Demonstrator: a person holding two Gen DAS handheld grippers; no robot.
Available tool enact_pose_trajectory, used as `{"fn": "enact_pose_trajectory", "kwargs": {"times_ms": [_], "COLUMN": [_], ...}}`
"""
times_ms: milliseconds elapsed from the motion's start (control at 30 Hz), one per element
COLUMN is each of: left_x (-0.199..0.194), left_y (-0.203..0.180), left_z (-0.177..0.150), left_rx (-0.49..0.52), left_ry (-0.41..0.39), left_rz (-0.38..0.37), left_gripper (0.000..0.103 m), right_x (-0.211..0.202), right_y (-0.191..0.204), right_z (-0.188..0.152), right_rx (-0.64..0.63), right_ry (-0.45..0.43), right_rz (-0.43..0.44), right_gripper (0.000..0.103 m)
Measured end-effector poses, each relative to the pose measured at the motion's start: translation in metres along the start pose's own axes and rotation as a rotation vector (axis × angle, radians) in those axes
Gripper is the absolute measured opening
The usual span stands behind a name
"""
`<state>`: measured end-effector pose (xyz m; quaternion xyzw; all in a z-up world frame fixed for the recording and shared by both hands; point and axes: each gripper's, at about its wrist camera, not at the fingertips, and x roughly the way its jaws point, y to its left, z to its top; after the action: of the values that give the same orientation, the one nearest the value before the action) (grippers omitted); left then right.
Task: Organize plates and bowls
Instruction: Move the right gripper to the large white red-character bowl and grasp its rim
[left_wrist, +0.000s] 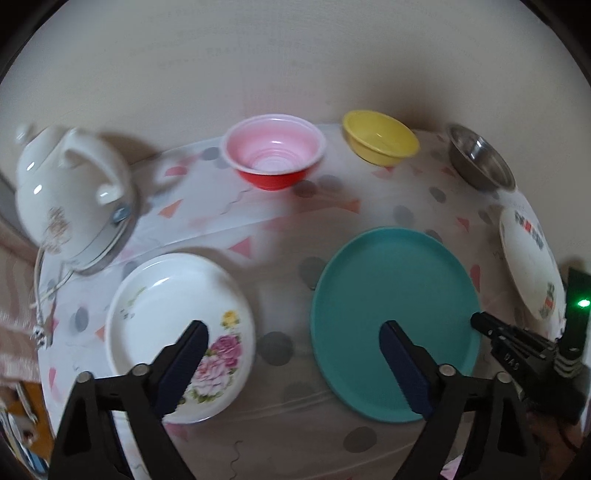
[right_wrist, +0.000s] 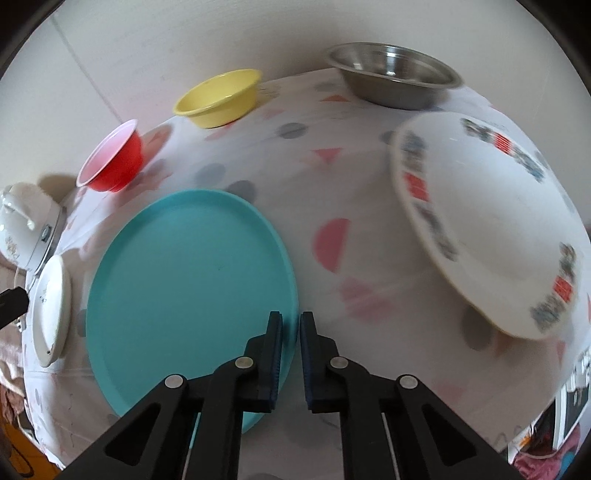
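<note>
Table (left_wrist: 280, 435) layout, left-wrist view. Far row, L to R: kettle (left_wrist: 70, 195) at far-left corner, ribbed bowl (left_wrist: 275, 151), smooth bowl (left_wrist: 380, 136), metal bowl (left_wrist: 480, 158). Near row, L to R: flowered plate (left_wrist: 162, 314), flat plate (left_wrist: 395, 295) at centre, patterned plate (left_wrist: 532, 266) at R edge. Bowls and plates well apart, none stacked. Cord (left_wrist: 42, 295) lies near kettle, L edge.

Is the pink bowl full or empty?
Empty. The left wrist view looks straight into the pink bowl and shows only its bare ringed bottom, with nothing inside.
</note>
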<state>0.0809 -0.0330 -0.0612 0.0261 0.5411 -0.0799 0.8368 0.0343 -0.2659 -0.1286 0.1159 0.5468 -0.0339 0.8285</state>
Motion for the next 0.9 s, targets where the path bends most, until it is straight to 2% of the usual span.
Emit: {"fn": "enact_pose_trajectory", "kwargs": {"times_ms": [33, 233, 433, 600, 667, 900], "left_x": [0.003, 0.038, 0.069, 0.076, 0.075, 0.067], "left_y": [-0.004, -0.035, -0.055, -0.06, -0.061, -0.059], "left_z": [0.0, 0.006, 0.007, 0.002, 0.001, -0.015], "left_rx": [0.016, 0.109, 0.167, 0.177, 0.181, 0.192], "left_ry": [0.005, 0.073, 0.144, 0.155, 0.154, 0.164], "left_rz": [-0.008, -0.019, -0.024, -0.047, -0.067, -0.101], "left_gripper": [0.078, 0.061, 0.033, 0.029, 0.024, 0.02], "right_x": [0.0, -0.006, -0.011, -0.016, -0.017, -0.017], "right_y": [-0.003, -0.015, -0.025, -0.032, -0.035, -0.041], "right_z": [0.0, -0.007, -0.013, -0.019, -0.02, -0.021], "right_rx": [0.008, 0.027, 0.041, 0.063, 0.07, 0.097], "right_ry": [0.001, -0.006, -0.011, -0.013, -0.014, -0.008], "right_rz": [-0.001, -0.021, -0.033, -0.035, -0.033, -0.029], "right_gripper": [0.01, 0.01, 0.01, 0.01, 0.01, 0.01]}}
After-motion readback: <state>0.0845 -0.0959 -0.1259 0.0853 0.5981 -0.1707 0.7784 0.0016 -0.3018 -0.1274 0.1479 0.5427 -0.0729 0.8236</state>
